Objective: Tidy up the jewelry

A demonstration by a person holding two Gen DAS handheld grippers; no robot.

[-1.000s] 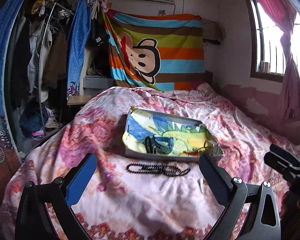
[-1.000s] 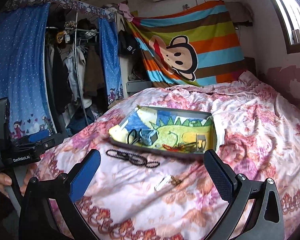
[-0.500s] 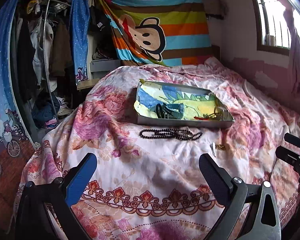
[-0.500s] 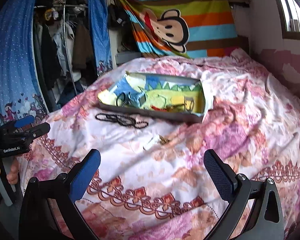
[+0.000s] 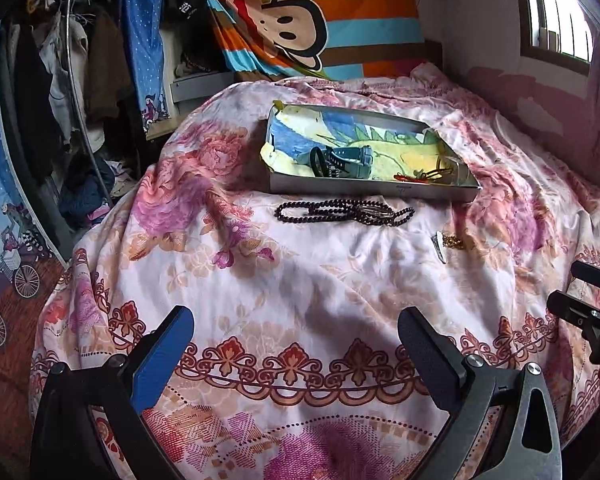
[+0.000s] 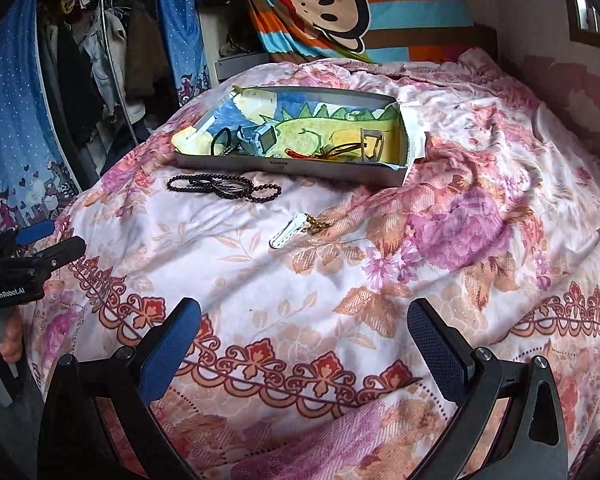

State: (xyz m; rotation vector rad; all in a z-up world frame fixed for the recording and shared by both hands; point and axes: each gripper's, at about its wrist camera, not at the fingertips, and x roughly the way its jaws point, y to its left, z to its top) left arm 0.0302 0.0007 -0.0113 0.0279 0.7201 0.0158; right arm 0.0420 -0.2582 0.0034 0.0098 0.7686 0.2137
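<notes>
A shallow grey box lined with a dinosaur picture sits on the floral bed cover. It holds a dark watch, a red cord piece and a metal clip. In front of the box lies a dark bead necklace with bangles. A white clip with a gold chain lies nearer. My left gripper and my right gripper are both open and empty, held back over the bed's near edge.
The bed cover slopes down toward me. A clothes rack with hanging clothes and a blue curtain stand at the left. A striped monkey blanket hangs behind. A window is at the right.
Both grippers have pulled back and away from the box, so the jewelry looks farther off and more of the bed's near edge shows. Nothing on the bed has moved.
</notes>
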